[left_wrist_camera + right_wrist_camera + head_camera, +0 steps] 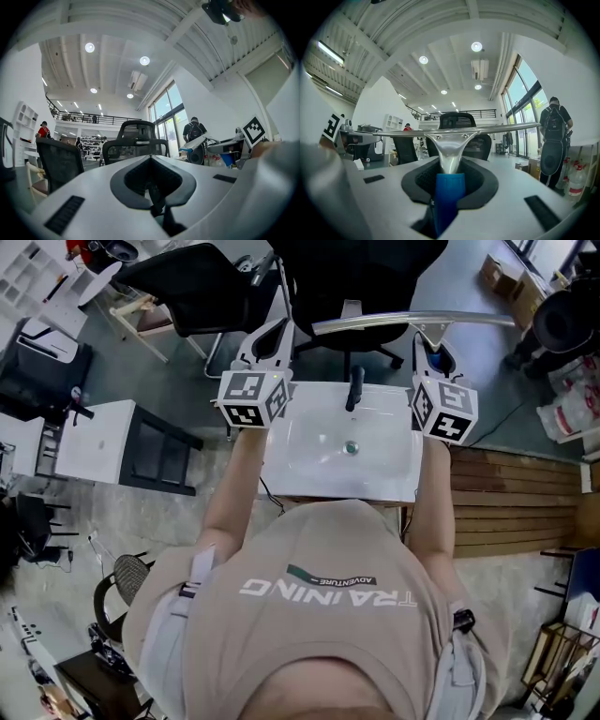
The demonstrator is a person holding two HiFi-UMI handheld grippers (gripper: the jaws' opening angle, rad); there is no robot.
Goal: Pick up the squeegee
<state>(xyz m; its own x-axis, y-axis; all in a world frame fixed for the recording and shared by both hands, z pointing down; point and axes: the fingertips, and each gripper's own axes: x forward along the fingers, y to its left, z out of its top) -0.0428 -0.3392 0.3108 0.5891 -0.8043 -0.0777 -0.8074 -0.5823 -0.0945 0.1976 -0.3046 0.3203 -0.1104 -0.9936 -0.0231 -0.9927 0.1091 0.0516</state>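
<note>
1. My right tongs [429,345] pinch the blue, rounded plastic handle [449,197] of the squeegee [412,321]. In the right gripper view the handle fills the gap between the dark pads.
2. From that handle a shiny metal neck [450,140] forks out to a long, thin metal blade, which crosses the whole view like a level bar.
3. In the head view the squeegee hangs in the air past the far edge of the white rectangular washbasin [309,465], touching nothing but my tongs. Its blade runs crosswise, one end just beside my left tongs [262,348] and the other well out to the right.
4. My left tongs are pressed together with nothing between them. The left gripper view shows only a narrow dark slit where the pads meet [157,206].
5. Both tongs point level and away from me, one at each far corner of the washbasin (the marker cubes sit over its left and right edges).
6. A black faucet [355,388] stands at the middle of the washbasin's far rim, with the round metal drain [352,447] nearer me in the bowl.
7. Beyond the blade stands a black office chair [356,287] on a grey floor.
8. To the right of the washbasin lies a brown wooden slatted panel [516,502].
9. My beige shirt fills the bottom of the head view.
</note>
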